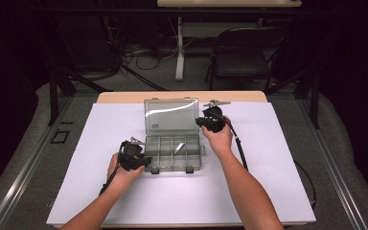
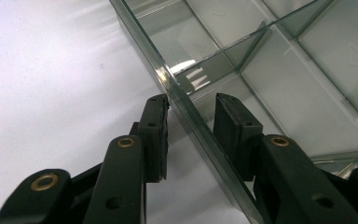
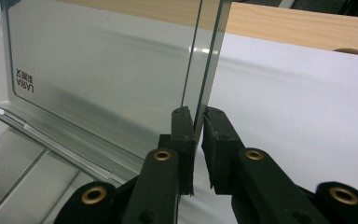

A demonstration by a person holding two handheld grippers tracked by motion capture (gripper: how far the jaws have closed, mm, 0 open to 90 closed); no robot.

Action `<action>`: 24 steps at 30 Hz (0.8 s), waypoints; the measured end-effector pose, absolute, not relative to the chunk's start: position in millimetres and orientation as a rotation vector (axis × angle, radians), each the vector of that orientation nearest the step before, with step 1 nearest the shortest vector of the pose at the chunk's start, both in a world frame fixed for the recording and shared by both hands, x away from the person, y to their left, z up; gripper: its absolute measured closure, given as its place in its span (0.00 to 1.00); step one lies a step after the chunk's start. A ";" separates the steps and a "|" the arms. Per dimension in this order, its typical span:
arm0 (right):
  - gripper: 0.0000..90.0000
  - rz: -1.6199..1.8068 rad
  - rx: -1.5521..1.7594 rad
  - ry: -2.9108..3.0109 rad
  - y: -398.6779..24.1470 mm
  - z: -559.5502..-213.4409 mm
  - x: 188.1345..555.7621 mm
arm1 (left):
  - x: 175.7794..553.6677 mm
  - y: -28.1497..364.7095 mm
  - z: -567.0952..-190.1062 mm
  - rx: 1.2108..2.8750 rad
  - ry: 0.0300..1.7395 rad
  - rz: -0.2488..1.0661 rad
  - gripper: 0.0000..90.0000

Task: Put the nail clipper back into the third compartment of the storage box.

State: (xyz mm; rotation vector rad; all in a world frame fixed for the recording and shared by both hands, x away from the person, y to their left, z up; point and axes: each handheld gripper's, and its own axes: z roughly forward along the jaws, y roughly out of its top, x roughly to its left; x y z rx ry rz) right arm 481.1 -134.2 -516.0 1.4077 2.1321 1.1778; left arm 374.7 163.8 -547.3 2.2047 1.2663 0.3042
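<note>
A clear plastic compartment box (image 1: 149, 154) lies on the white sheet, and its lid (image 1: 171, 116) stands open and upright at the far side. My left gripper (image 1: 143, 161) is at the box's left side. In the left gripper view its jaws (image 2: 192, 105) straddle the box's thin side wall (image 2: 144, 42), with a gap at the right pad, so it is open. My right gripper (image 1: 201, 122) is at the lid's right edge. In the right gripper view it (image 3: 198, 116) is shut on the rim of the lid (image 3: 98, 79). The compartments I can see hold nothing.
The white sheet (image 1: 268, 158) covers most of the wooden table (image 1: 182, 96). Behind the table are a black folding chair (image 1: 244, 52), a white table leg (image 1: 179, 48) and cables on the floor. A cable trails from each gripper toward the table's near edge.
</note>
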 end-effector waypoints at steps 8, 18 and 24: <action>0.93 1.194 1.394 2.115 -134.6 -517.3 478.0 | 374.1 164.1 -547.8 2.199 1.267 0.310 0.72; 0.93 1.201 1.381 2.106 -134.5 -518.0 477.0 | 374.9 164.6 -547.7 2.186 1.279 0.287 0.71; 0.93 1.202 1.379 2.099 -134.2 -518.2 476.0 | 376.0 168.2 -543.9 2.174 1.269 0.243 0.59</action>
